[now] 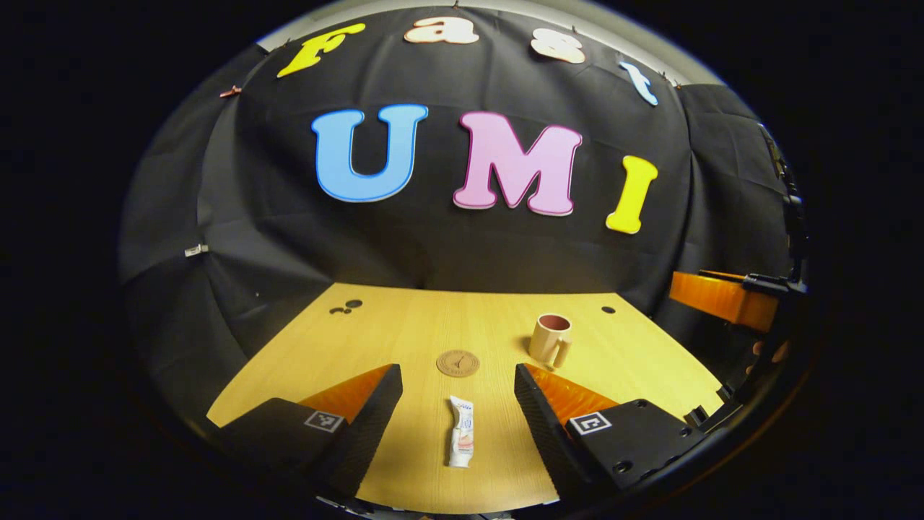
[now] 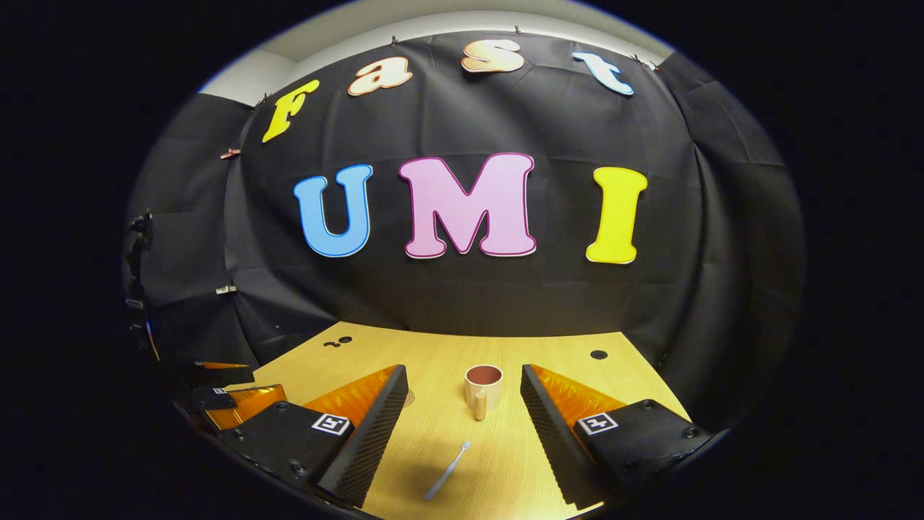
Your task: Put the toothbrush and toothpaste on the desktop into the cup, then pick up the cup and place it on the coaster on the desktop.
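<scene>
Toothpaste (image 1: 461, 432) lies flat between my spread left claw (image 1: 458, 393); toothbrush (image 2: 446, 471) lies under my spread right claw (image 2: 462, 404), cup (image 2: 483, 386) beyond. Thin handle may slip.

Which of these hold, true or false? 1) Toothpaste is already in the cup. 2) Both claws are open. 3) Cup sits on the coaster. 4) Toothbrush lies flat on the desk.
1) Toothpaste is in the cup: false. It lies flat on the desk, between the left claw's fingers.
2) Both claws open: true. The right claw holds nothing either.
3) Cup on the coaster: false. It stands beside it, apart.
4) Toothbrush flat on the desk: true.
</scene>
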`<state>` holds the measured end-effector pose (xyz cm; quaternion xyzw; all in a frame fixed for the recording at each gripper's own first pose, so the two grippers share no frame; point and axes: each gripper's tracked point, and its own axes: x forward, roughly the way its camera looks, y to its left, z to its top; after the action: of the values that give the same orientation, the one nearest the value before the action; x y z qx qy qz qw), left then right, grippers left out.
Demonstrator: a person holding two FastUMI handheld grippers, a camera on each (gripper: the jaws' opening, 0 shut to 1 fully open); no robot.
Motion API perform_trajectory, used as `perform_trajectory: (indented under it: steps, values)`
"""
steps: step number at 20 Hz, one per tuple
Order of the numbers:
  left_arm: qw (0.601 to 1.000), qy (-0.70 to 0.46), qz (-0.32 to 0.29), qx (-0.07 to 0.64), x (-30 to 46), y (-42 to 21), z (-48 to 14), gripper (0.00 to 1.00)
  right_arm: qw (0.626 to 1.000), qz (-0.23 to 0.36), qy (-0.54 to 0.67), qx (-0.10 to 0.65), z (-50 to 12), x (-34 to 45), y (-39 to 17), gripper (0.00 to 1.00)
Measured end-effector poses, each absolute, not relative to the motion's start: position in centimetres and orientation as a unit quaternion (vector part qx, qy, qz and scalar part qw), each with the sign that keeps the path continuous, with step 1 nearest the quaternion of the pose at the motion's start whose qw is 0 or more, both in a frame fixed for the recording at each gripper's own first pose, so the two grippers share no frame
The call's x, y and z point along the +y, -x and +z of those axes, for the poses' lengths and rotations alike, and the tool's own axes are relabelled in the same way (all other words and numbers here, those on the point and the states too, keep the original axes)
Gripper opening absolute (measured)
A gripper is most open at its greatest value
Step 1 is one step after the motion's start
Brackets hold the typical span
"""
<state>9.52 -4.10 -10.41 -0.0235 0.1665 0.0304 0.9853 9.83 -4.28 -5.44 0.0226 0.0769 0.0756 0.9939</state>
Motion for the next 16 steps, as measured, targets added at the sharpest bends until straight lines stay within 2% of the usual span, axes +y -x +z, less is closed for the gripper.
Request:
perform_trajectory:
  steps: [9,16]
  values:
    - [0.957,0.015,0.04,0.287,-4.3,-14.7,-21.6,0.98,0.983,0.116,-0.025,0.139,-10.1,-6.0,-14.0,0.97]
    - [0.922,0.022,0.07,0.381,-4.7,-15.9,-29.1,0.96,0.966,0.172,-0.022,0.192,-14.5,-6.0,-15.4,0.97]
